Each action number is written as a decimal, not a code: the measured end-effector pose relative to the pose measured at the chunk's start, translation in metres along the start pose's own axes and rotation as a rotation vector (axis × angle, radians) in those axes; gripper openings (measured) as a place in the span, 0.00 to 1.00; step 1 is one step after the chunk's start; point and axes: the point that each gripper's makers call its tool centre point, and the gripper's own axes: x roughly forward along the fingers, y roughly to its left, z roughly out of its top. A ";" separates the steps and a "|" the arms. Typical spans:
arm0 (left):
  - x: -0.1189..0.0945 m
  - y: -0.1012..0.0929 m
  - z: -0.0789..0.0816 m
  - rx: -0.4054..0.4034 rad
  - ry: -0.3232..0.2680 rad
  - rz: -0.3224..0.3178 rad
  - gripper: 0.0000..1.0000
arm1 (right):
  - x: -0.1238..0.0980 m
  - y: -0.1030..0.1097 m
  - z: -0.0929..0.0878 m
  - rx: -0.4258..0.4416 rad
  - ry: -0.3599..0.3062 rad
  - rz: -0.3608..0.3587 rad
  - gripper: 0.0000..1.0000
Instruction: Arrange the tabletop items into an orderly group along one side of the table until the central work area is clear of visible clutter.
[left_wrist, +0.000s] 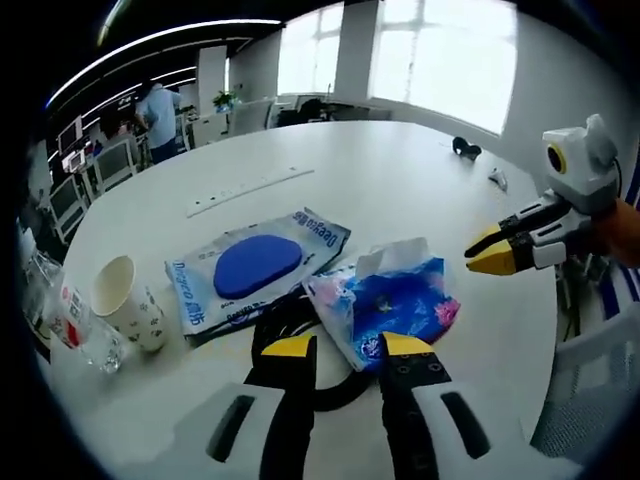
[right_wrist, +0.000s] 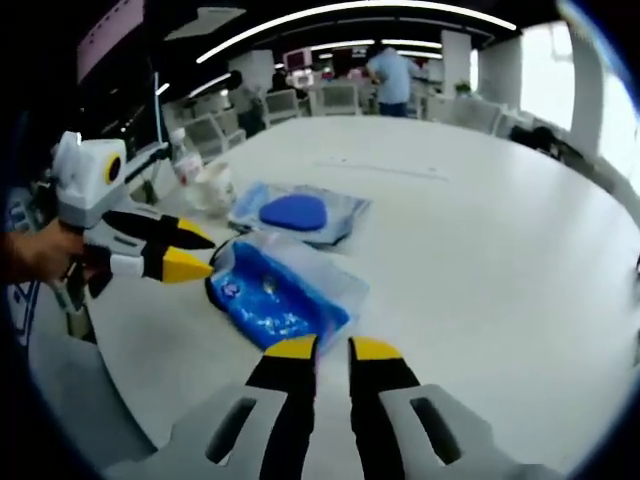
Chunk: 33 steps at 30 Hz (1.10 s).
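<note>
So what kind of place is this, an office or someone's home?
Most likely an open-plan office: a large round white table, rows of desks and office chairs behind it, strip ceiling lights, and a person standing at a workstation in the background.

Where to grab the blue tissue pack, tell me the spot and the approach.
Likely best: pinch the crumpled white tissue tuft sticking up from the tissue pack, coming from above. The pack lies flat and soft on the table, so its sides offer little; the left gripper is nearest.
</note>
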 end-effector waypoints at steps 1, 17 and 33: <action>0.001 0.000 0.000 0.004 0.003 0.001 0.22 | 0.000 0.001 -0.001 -0.001 0.004 0.003 0.06; 0.013 -0.002 -0.005 0.047 0.051 -0.002 0.23 | 0.007 0.001 -0.015 0.033 0.022 0.002 0.13; 0.023 -0.001 -0.007 0.065 0.096 -0.007 0.22 | 0.020 -0.002 -0.015 0.114 0.007 0.011 0.16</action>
